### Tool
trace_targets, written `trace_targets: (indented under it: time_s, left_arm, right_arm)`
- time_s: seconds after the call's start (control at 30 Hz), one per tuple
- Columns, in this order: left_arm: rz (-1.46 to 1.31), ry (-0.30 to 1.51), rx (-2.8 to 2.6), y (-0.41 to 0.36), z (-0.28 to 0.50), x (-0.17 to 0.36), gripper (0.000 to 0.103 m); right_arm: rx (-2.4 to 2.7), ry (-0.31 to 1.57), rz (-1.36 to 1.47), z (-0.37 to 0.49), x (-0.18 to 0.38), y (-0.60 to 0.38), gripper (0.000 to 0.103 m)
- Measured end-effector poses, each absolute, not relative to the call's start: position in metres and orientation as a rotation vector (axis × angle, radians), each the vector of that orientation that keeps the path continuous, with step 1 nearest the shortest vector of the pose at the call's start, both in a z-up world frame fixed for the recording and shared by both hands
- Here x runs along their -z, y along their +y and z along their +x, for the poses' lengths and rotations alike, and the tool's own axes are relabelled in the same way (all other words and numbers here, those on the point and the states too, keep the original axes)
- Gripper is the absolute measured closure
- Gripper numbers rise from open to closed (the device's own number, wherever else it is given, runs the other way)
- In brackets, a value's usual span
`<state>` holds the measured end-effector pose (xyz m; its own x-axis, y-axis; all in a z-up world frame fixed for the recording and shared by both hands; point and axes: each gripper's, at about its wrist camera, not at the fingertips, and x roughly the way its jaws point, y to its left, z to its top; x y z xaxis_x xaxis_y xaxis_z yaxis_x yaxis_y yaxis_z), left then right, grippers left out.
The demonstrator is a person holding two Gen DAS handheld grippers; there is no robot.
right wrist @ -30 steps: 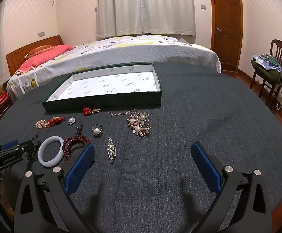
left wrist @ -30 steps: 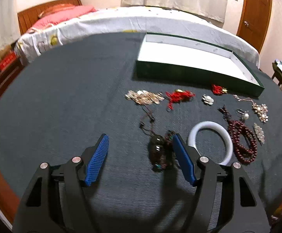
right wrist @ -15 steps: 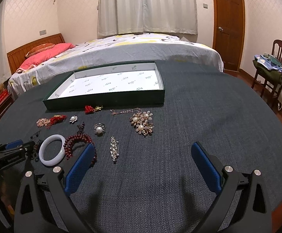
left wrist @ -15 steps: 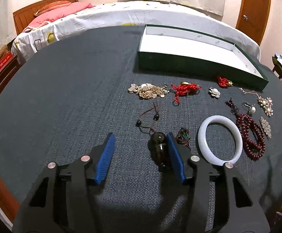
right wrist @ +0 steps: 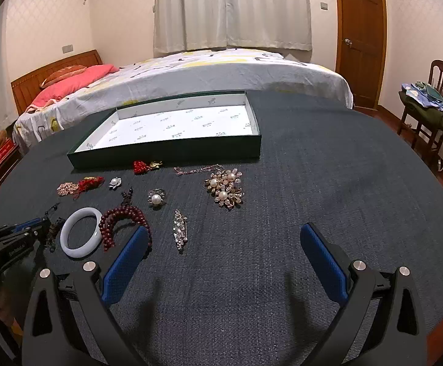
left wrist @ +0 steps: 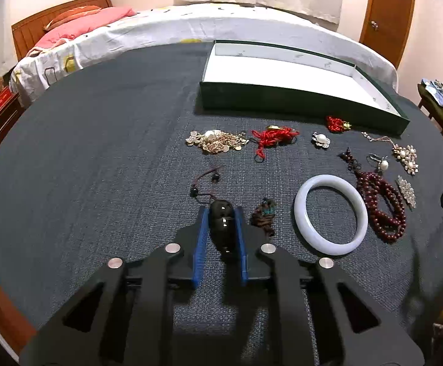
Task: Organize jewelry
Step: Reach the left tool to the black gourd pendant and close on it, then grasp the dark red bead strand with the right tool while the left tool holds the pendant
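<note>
Gripping a dark bead pendant (left wrist: 223, 228) on a thin cord, the left tongs (left wrist: 220, 213) have their blue pads (left wrist: 202, 238) pressed against both sides of it, low on the dark tabletop (left wrist: 99, 167). The step in hand looks like the pickup of the first piece to be put away: the green box (left wrist: 282, 99) with its white lining stands empty at the far side, and the rest of the jewelry lies loose in front of it.

The pendant sits lengthwise between the pads, its far end poking just past the tips, and its cord (left wrist: 204, 180) trails away on the cloth toward the far left. A small brown-and-teal knot (left wrist: 264, 215) lies just right of the tongs; whether it is joined to the pendant cannot be told. The white bangle (left wrist: 331, 215) is farther right, with the dark red bead strand (left wrist: 383, 204) touching or just beside it.

The next move probably calls for a straight lift, high enough that the cord clears the gold cluster (left wrist: 216, 141) and the red tassel (left wrist: 271, 138), then a carry to the far right over the box wall.

The right tongs (right wrist: 224, 253) stand wide apart with nothing between them, above bare cloth near the crystal brooch (right wrist: 179, 228).
</note>
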<state>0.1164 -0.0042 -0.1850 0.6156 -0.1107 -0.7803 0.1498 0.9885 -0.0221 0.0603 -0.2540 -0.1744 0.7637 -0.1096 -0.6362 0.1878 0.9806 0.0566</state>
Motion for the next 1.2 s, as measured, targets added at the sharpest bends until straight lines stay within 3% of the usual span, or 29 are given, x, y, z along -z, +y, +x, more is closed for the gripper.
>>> trace_targets:
  time_s: [0.67,0.73,0.8,0.83,1.2]
  left_arm:
    - [0.049,0.839,0.079,0.02,0.115,0.167,0.086]
    - [0.042,0.837,0.071,0.024,0.115,0.166,0.086]
    - [0.038,0.835,0.067,0.026,0.116,0.166,0.086]
    - [0.035,0.834,0.065,0.027,0.117,0.165,0.086]
    - [0.011,0.833,0.056,0.034,0.118,0.163,0.086]
  right_arm:
    - [0.009,0.728,0.059,0.081,0.18,-0.208,0.008]
    - [-0.011,0.749,0.043,0.086,0.183,-0.2,0.012]
    - [-0.017,0.779,0.019,0.091,0.187,-0.195,0.025]
    - [-0.02,0.795,0.014,0.093,0.19,-0.193,0.027]
    - [-0.02,0.849,-0.045,0.111,0.198,-0.181,0.027]
